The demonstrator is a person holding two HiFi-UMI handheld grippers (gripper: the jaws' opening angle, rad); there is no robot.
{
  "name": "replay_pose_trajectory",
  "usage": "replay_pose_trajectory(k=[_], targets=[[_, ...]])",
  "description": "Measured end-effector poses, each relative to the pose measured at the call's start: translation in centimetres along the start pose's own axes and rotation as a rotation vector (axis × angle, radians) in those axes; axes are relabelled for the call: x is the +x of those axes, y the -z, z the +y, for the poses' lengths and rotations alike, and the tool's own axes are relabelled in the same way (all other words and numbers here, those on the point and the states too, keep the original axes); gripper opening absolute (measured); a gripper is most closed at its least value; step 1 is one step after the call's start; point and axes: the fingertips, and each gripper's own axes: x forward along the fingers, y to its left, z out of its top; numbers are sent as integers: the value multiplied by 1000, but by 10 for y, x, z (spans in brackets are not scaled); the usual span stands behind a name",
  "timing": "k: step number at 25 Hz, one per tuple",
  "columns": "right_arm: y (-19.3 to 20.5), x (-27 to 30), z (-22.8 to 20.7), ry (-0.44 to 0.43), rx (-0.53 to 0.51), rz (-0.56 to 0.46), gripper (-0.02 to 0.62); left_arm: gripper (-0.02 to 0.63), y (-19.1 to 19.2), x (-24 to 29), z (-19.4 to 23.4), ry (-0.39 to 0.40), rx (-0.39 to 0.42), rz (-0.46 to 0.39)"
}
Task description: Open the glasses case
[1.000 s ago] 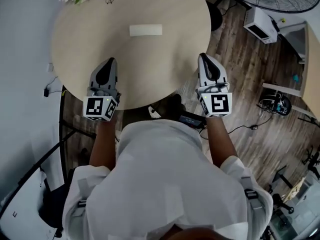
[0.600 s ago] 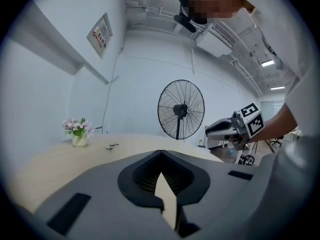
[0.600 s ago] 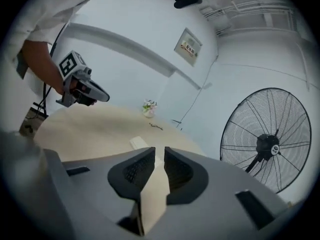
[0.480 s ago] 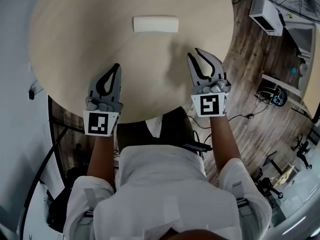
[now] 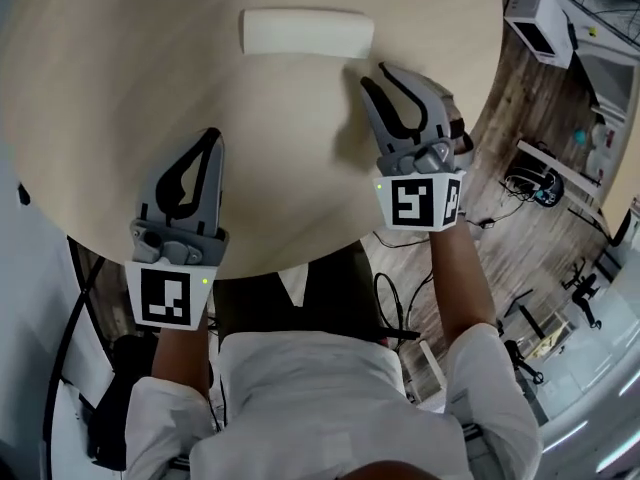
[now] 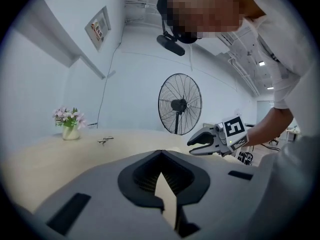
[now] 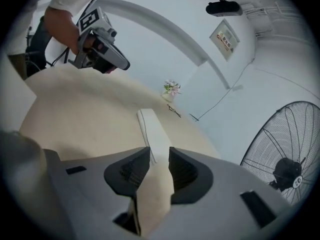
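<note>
**Glasses case** [image 5: 307,33]: a smooth, off-white oblong with rounded ends. It lies shut and flat on the far part of the round pale-wood table [image 5: 120,98], with its long axis left to right in the head view. No lettering shows on it.

**Right gripper** [image 5: 381,76]: grey jaws narrowly apart and empty, with the tips just beside the case's right end.

**Left gripper** [image 5: 210,140]: jaw tips together, nothing between them, well apart from the case.

A flower vase [image 6: 69,124] stands on the round table [image 5: 120,98], fan [image 6: 179,104] beyond.
</note>
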Motion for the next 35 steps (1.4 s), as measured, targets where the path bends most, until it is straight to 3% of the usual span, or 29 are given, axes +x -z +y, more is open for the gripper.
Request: replay_pose_trajectory(k=[6,13,35], targets=[[11,20,-1,-17,-109,19,110,14,1,15,3,1,47,1],[12,34,10,-27,-191,51,110,14,7,13,1,18,33,-3],[10,31,3,-52,-208,50,51,14,5,20,-13,91,7,-11]])
